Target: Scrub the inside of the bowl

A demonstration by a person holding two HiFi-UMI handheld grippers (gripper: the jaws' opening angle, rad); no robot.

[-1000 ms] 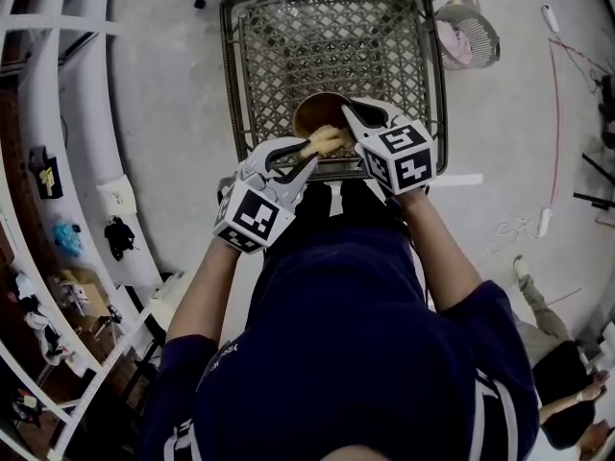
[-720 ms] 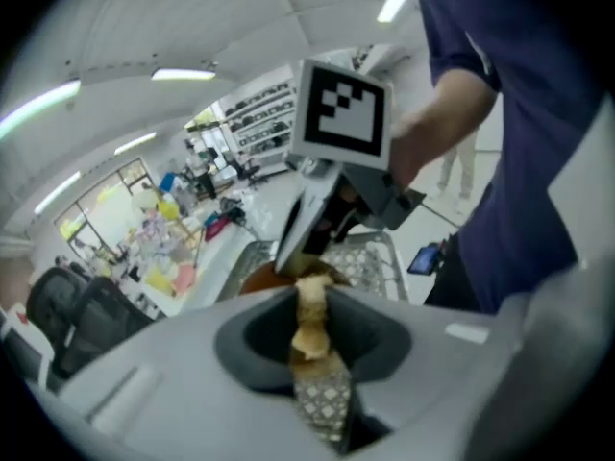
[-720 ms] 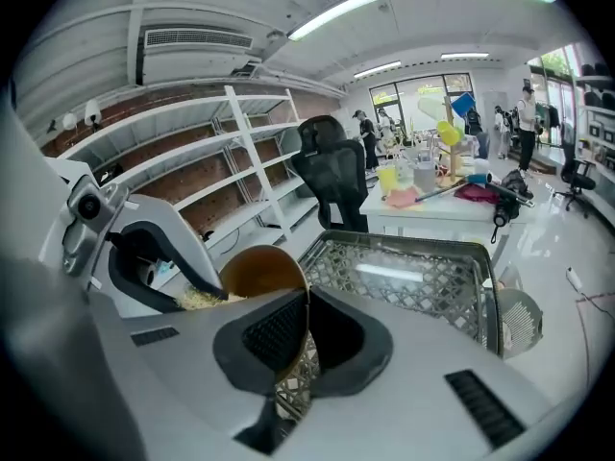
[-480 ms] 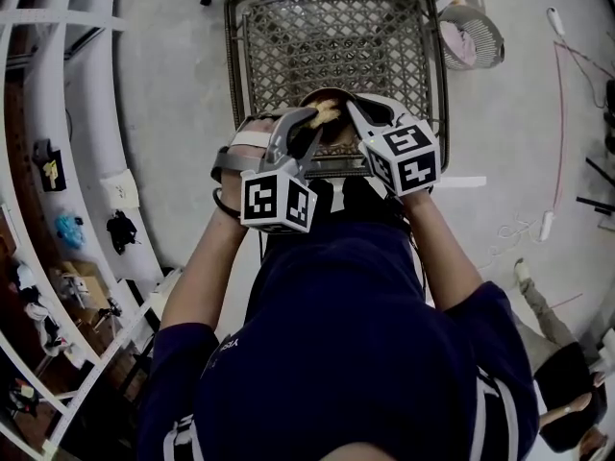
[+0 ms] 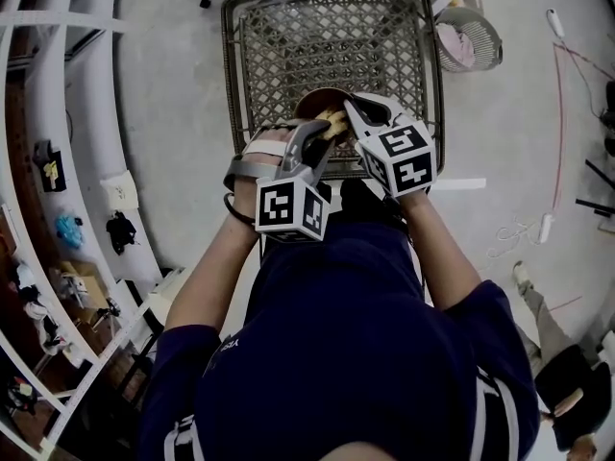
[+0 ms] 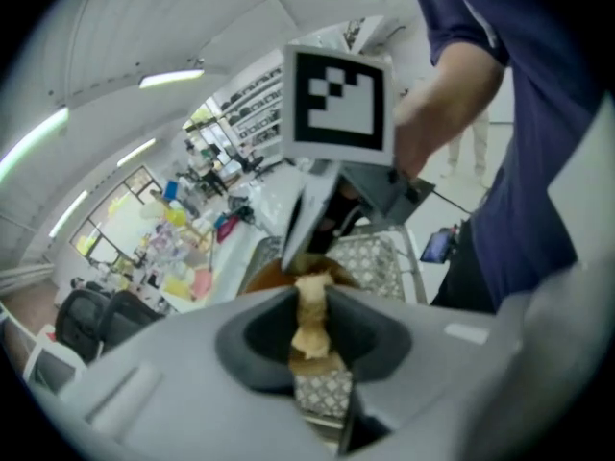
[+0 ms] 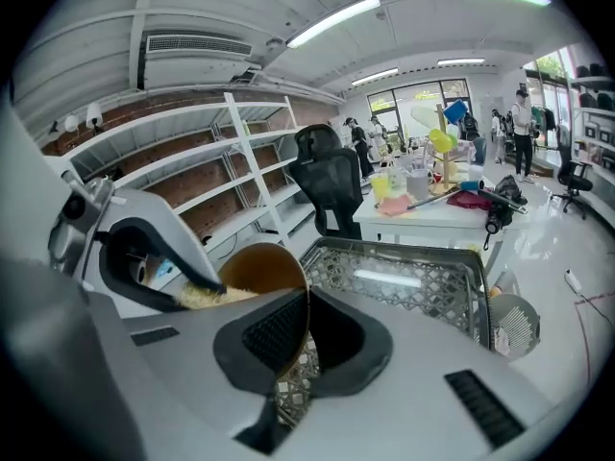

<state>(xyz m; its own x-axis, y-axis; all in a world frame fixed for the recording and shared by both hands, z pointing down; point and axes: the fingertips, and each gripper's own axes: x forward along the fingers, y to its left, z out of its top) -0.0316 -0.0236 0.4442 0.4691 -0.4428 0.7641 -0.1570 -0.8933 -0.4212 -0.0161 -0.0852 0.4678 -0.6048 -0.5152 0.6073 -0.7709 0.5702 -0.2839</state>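
Right claw (image 7: 306,329) pinches the rim of a brown bowl (image 7: 258,269), held tilted over the wire basket's (image 5: 252,36) near edge. Left claw (image 6: 309,339) squeezes a tan scrubber (image 6: 309,301) (likely soft, light) at the bowl's mouth. The bowl looks rigid, so a rim hold suits. No readable writing.

Bright even ceiling strip light (image 7: 332,20), soft shadows, strong fisheye bending with dark corners, near tool parts blurred
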